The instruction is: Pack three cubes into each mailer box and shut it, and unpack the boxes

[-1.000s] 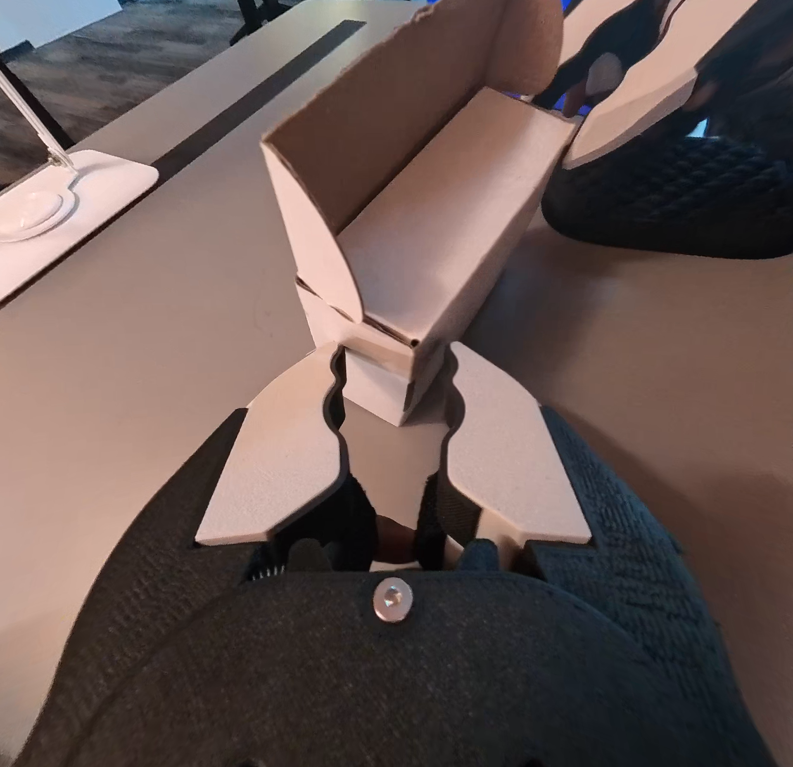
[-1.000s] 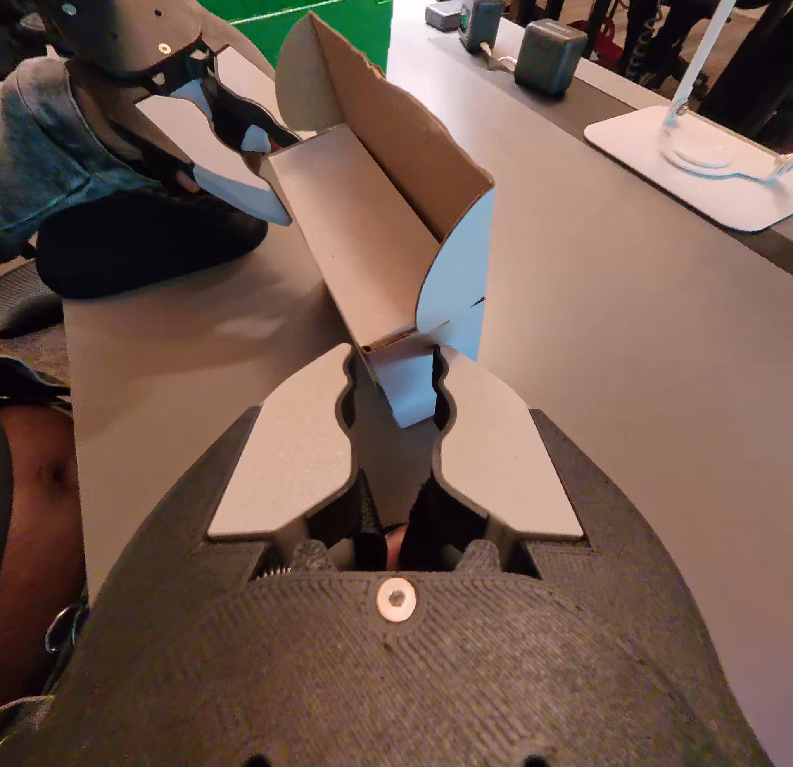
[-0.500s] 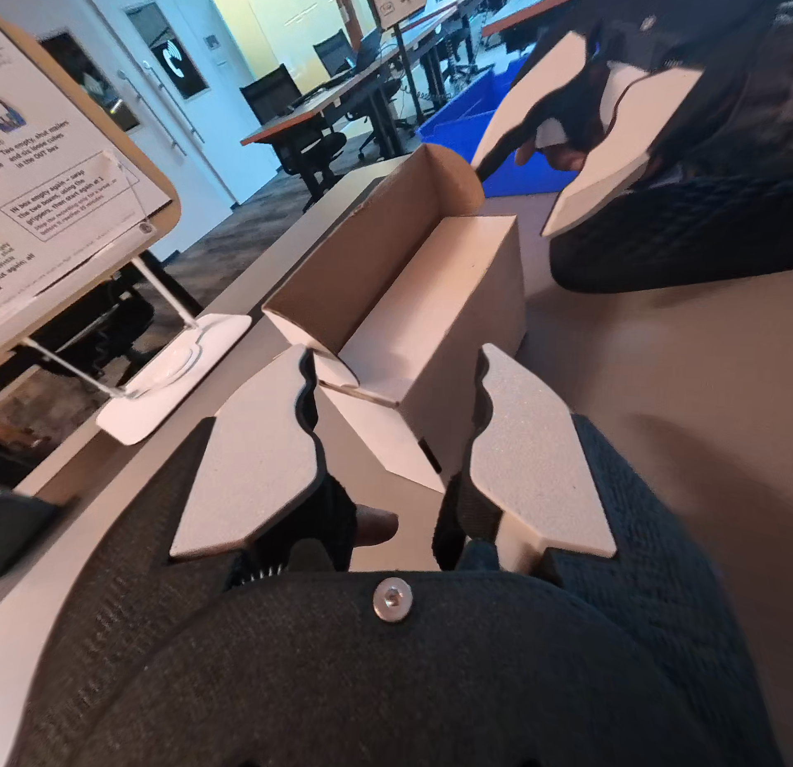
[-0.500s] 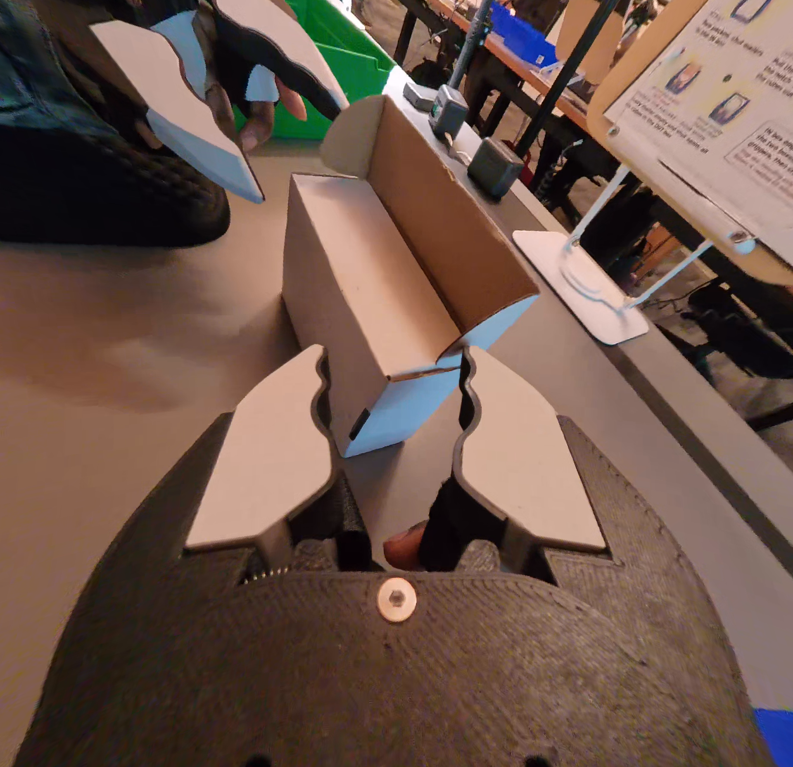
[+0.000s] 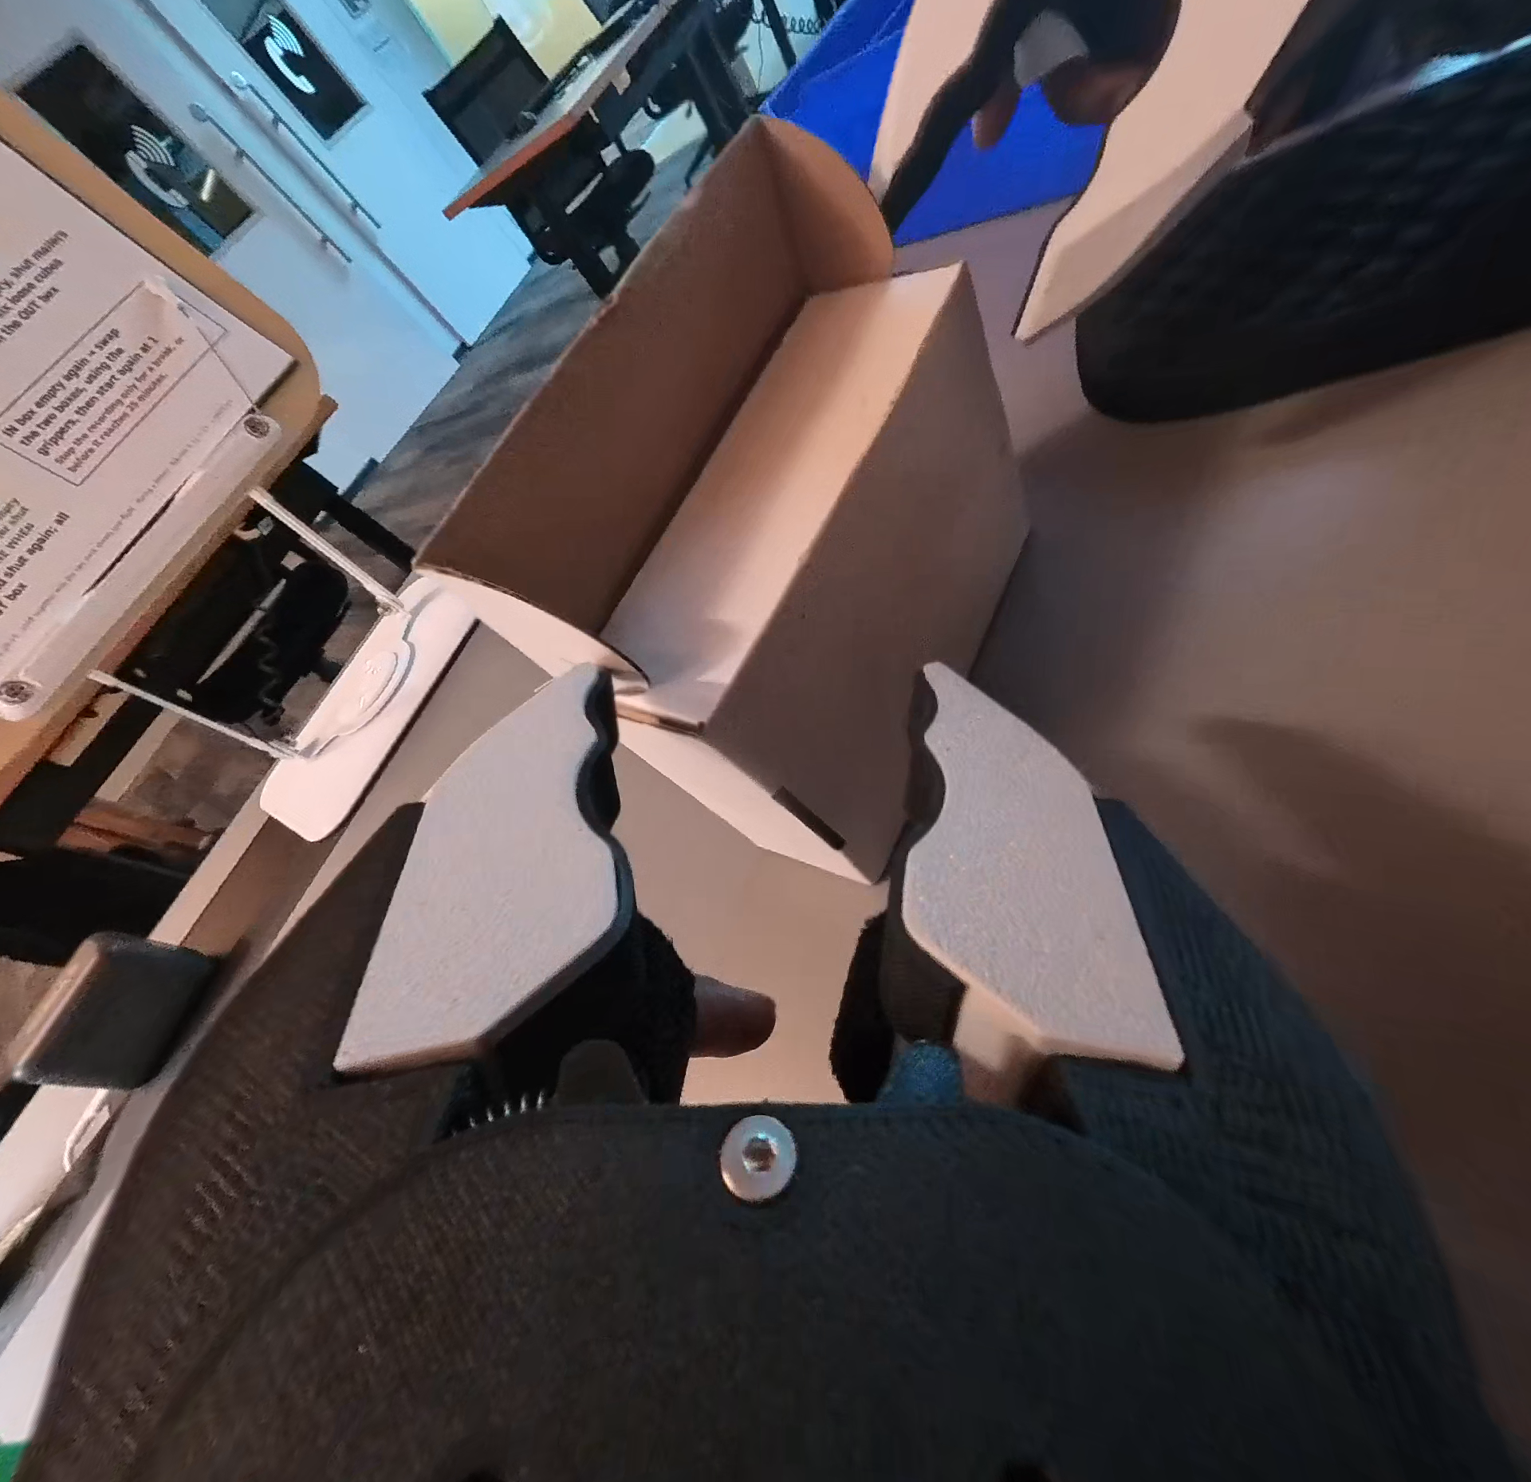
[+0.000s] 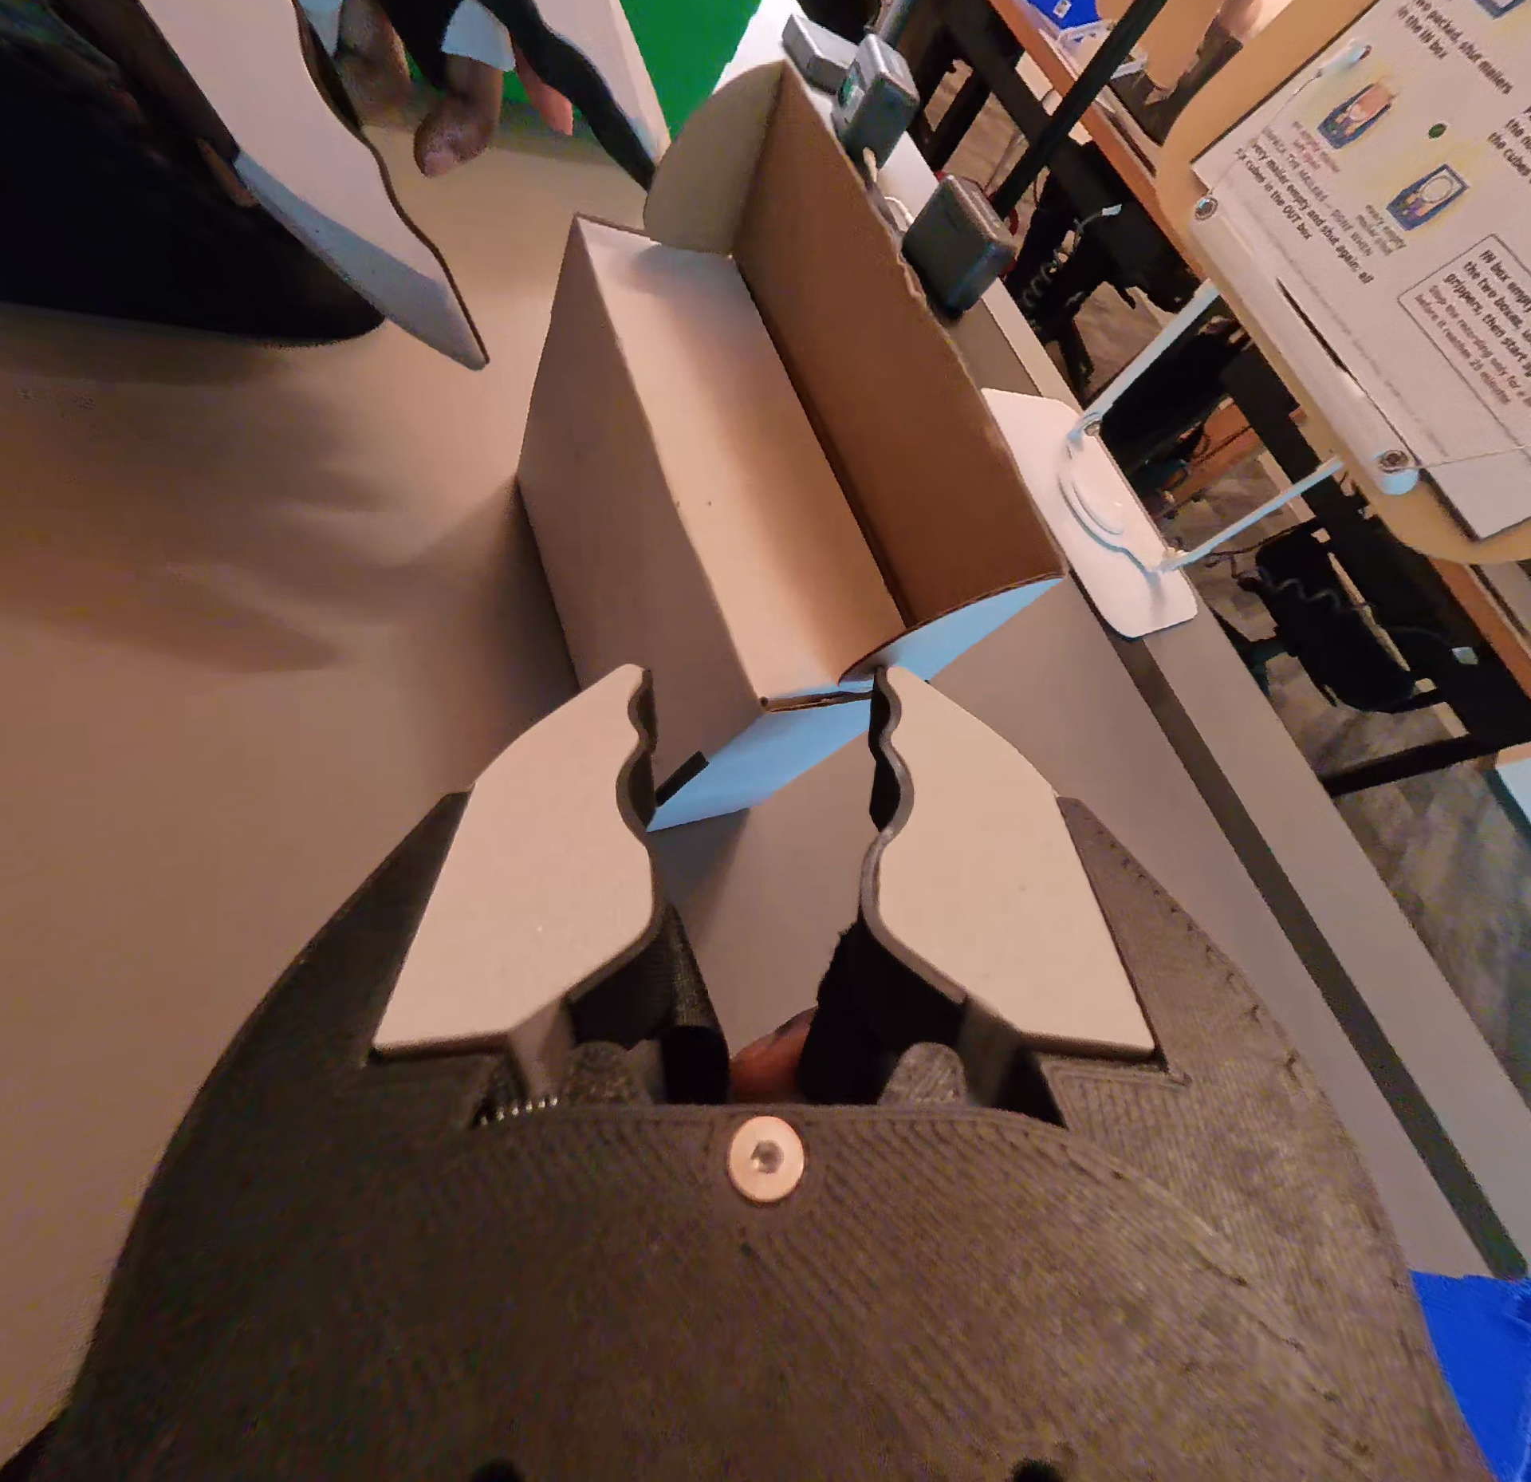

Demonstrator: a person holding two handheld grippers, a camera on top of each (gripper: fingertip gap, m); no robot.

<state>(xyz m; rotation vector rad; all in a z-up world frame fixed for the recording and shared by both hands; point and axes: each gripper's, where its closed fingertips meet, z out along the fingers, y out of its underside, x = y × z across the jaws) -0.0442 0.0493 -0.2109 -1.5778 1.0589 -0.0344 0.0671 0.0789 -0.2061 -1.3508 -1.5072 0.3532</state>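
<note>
While both claws stand spread, the cardboard mailer box [image 5: 795, 481] rests between them on the table [image 5: 1243, 696]. Left gripper [image 5: 766, 746] and right gripper [image 6: 758, 721] flank its ends. Its outside is plain and unprinted.

One mailer box [image 5: 795, 547], two claws, one sign stand [image 6: 1375, 282].

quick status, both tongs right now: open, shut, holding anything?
Left tongs: open, empty, one at each side of the near end of the mailer box.
Right tongs: open, empty, at the box's opposite end.

Tan table [image 6: 207, 613], mailer box [image 6: 704, 489], stand base [image 6: 1102, 531]
</note>
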